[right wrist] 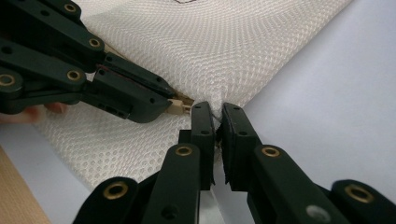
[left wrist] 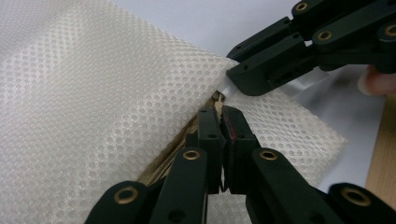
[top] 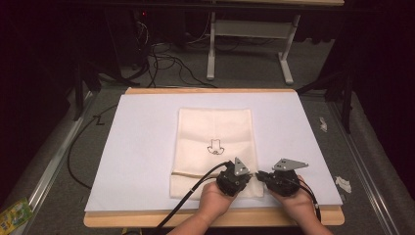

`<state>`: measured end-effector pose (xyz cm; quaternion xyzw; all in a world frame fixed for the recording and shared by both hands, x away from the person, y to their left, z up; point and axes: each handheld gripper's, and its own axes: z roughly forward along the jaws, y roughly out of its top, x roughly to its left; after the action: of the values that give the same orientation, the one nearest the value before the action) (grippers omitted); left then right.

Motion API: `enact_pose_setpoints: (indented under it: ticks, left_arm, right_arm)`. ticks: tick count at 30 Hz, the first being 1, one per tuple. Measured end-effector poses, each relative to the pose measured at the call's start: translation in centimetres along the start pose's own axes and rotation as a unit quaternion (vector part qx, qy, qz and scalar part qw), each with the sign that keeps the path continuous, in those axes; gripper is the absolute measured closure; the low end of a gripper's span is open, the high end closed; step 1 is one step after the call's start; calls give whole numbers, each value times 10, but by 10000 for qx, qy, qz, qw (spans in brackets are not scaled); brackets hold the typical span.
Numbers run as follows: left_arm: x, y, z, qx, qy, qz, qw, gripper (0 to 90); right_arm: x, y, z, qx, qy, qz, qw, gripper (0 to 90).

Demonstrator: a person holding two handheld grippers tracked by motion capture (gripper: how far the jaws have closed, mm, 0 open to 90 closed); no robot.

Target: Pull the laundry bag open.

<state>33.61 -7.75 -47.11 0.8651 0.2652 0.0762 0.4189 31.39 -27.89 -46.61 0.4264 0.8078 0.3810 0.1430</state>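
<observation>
In the high view, both forearms came in from the bottom edge, and the left hand-held gripper [top: 238, 177] and right hand-held gripper [top: 265, 177] met nose to nose at the near right corner of a cream mesh bag [top: 215, 142]. The bag lay flat on a white sheet [top: 137, 147] covering the bench [top: 210, 217], its long axis running away from the person, and its zipper [top: 188, 174] ran crosswise near the near end.

In the left gripper view, the left hand-held gripper [left wrist: 220, 112] had its jaws closed on the zipper pull [left wrist: 217, 103] at the end of the tan zipper line [left wrist: 161, 164], while the right hand-held gripper [left wrist: 233, 77] pinched the mesh just beyond.

In the right gripper view, the right hand-held gripper [right wrist: 215, 112] had its jaws nipped narrowly on the bag's mesh edge, and the left hand-held gripper [right wrist: 170, 103] reached in from the left, holding the pull [right wrist: 180, 106].
</observation>
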Motion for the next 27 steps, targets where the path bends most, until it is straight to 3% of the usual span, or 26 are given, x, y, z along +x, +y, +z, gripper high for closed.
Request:
enact_pose_setpoints:
  ticks: [4, 5, 6, 7, 8, 9, 11, 15, 18, 22, 27]
  left_arm:
    - [3, 0, 1, -2, -87, -167, 9998, 882]
    - [5, -2, 0, 29, 105, -167, 9998, 882]
    - [13, -4, -2, 27, 51, -345, 9994, 883]
    - [18, -7, -4, 22, 46, -451, 9990, 882]
    - [21, -9, -7, 31, 145, -446, 9989, 882]
    - [22, -9, -8, 58, 125, -441, 9989, 882]
    - [21, -10, -11, 76, 150, -408, 9990, 882]
    - [34, -17, -21, 102, 234, -611, 9978, 882]
    - [50, -31, -41, 169, 419, -704, 9965, 882]
    - [72, -52, -73, 233, 545, -1021, 9930, 880]
    - [102, -85, -122, 340, 952, -1372, 9854, 881]
  right_arm:
    - [0, 0, -1, 6, -10, -51, 10000, 865]
    - [0, 0, -1, 13, -7, -65, 10000, 868]
    - [-2, 0, -3, 2, -243, -87, 9997, 869]
    - [-8, -1, -6, -60, -162, 59, 9998, 869]
    - [-12, -3, -7, -75, -124, 171, 9997, 869]
    - [-15, -5, -8, -59, -232, 194, 9995, 868]
    - [-16, -6, -5, -44, -218, 209, 9995, 868]
    - [-18, -5, -7, -21, -282, 270, 9992, 868]
    - [-25, -8, -11, -45, -328, 347, 9989, 868]
    - [-32, -11, -16, -87, -358, 446, 9983, 866]
    - [-42, -13, -23, -138, -503, 572, 9970, 867]
